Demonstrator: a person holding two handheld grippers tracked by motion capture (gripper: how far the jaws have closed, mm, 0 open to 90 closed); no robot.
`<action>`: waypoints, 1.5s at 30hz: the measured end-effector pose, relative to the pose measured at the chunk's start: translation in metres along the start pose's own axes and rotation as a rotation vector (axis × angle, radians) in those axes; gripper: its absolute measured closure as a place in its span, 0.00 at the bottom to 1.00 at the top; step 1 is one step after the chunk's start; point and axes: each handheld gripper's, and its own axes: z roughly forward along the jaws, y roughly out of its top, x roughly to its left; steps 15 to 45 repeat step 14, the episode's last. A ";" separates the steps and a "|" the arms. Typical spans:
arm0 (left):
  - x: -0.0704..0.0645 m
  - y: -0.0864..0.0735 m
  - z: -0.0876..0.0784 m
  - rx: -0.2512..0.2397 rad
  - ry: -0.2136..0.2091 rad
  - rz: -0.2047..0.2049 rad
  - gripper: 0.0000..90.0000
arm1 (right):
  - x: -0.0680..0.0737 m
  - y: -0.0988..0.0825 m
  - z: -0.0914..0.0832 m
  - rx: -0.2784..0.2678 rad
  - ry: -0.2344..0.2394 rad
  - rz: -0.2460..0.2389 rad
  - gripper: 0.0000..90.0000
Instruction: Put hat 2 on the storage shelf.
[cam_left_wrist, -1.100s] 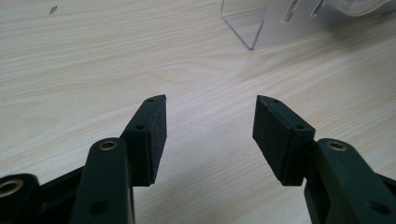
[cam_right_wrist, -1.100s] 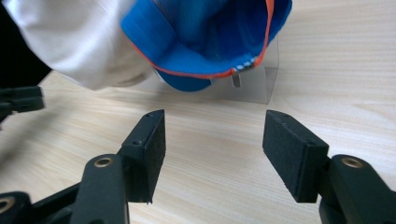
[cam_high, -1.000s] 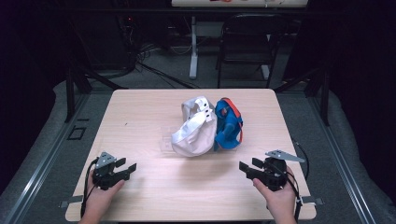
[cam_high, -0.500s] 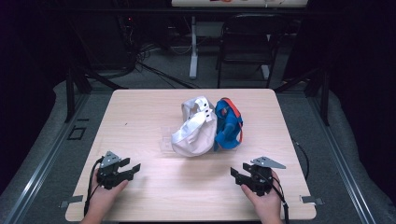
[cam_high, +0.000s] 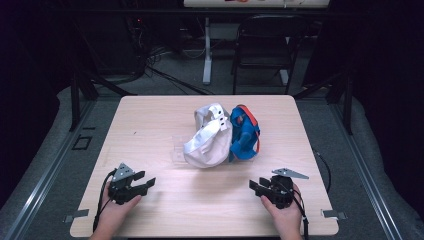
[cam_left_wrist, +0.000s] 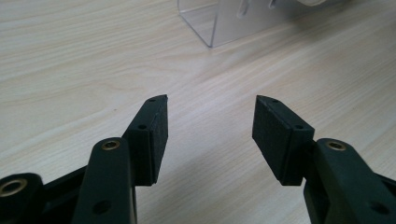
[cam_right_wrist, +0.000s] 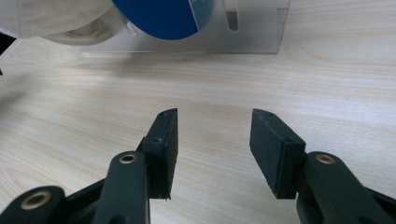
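A white cap (cam_high: 207, 142) and a blue cap with an orange strap (cam_high: 243, 135) lean together on a clear plastic stand (cam_high: 177, 150) at the table's middle. My left gripper (cam_high: 147, 179) rests near the front left, jaws open and empty, pointing toward the caps. In the left gripper view its gripper (cam_left_wrist: 211, 100) faces the clear stand (cam_left_wrist: 219, 21) over bare wood. My right gripper (cam_high: 253, 185) sits at the front right. Its jaws have just been closing, with nothing between them. The right gripper view has its gripper (cam_right_wrist: 214, 113) low over the wood, short of the blue cap (cam_right_wrist: 159, 11) and white cap (cam_right_wrist: 51, 18).
The light wooden table (cam_high: 150, 120) has its front edge just behind both hands. A dark chair (cam_high: 262, 50) and a white desk leg (cam_high: 206, 50) stand beyond the far edge. Cables lie on the grey floor.
My right gripper has shifted left and sunk toward the table, and its jaws stand narrower than before. The left gripper and the caps have stayed put.
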 end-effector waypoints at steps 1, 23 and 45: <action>-0.001 0.000 0.001 -0.006 -0.005 -0.003 0.52 | -0.001 0.000 0.000 -0.009 0.004 0.012 0.58; -0.008 0.003 0.005 -0.014 -0.029 0.032 0.56 | -0.006 0.001 0.000 0.008 -0.007 0.018 0.57; -0.008 0.003 0.005 -0.014 -0.029 0.032 0.56 | -0.006 0.001 0.000 0.008 -0.007 0.018 0.57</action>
